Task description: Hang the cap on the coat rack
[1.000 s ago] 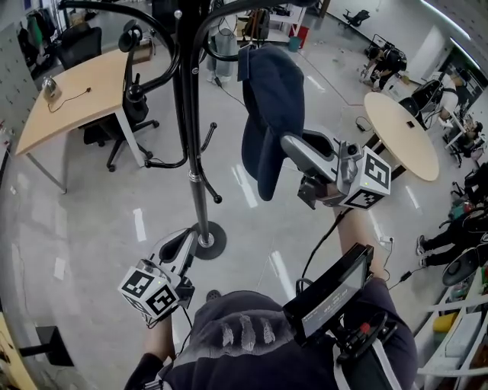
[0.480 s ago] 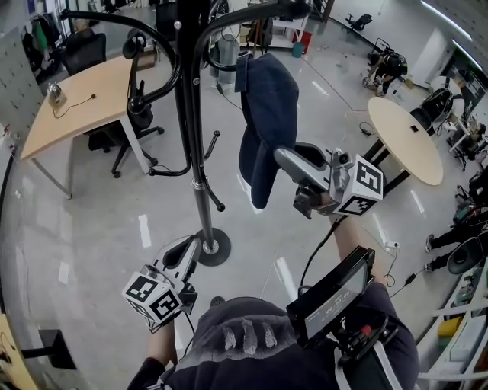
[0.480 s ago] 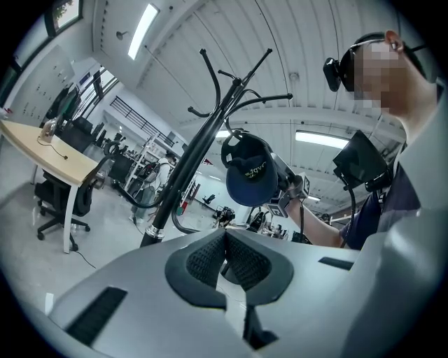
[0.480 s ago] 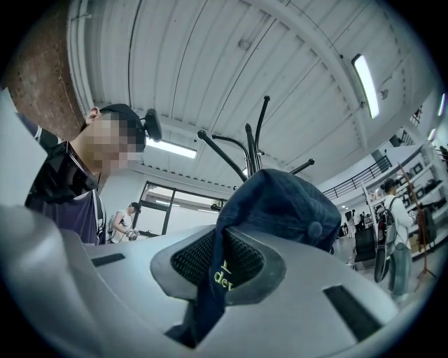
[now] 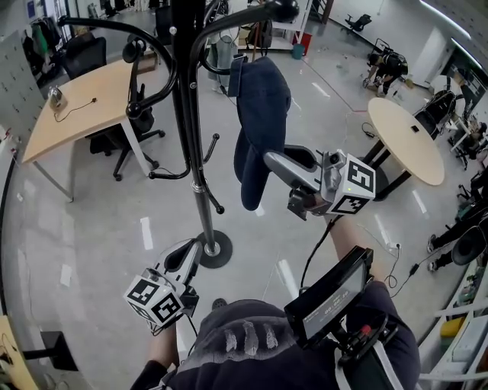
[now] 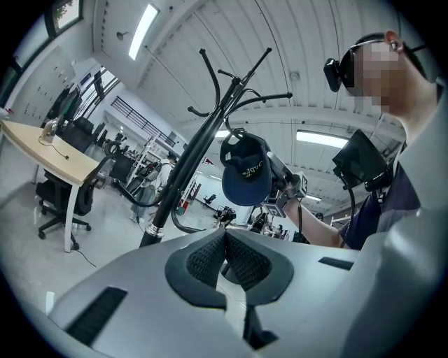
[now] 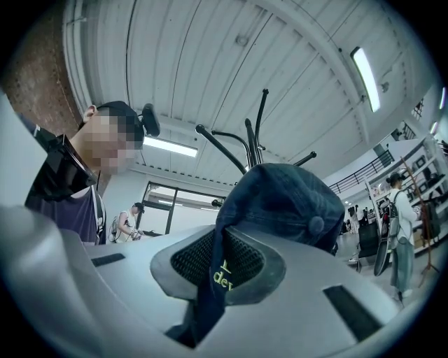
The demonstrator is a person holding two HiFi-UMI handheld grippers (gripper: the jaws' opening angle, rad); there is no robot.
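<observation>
A navy cap (image 5: 259,122) hangs from my right gripper (image 5: 272,161), which is shut on its edge. In the right gripper view the cap (image 7: 294,203) fills the space above the pads, and its fabric is pinched between the gripper's (image 7: 218,262) jaws. The black coat rack (image 5: 191,114) stands just left of the cap. One curved hook arm (image 5: 229,19) passes over the cap's top; I cannot tell if they touch. My left gripper (image 5: 187,255) is low near the rack's round base (image 5: 211,248), shut and empty. From the left gripper (image 6: 225,259) I see the cap (image 6: 245,178) beside the rack (image 6: 203,147).
A wooden desk (image 5: 69,114) with an office chair (image 5: 141,114) stands at the back left. At the right is a round table (image 5: 404,141). A dark screen (image 5: 328,297) hangs at the person's chest. More people sit at the far right edge.
My right gripper has carried the cap left and a little up, closer to the rack's pole and hook arm. The left gripper has hardly moved.
</observation>
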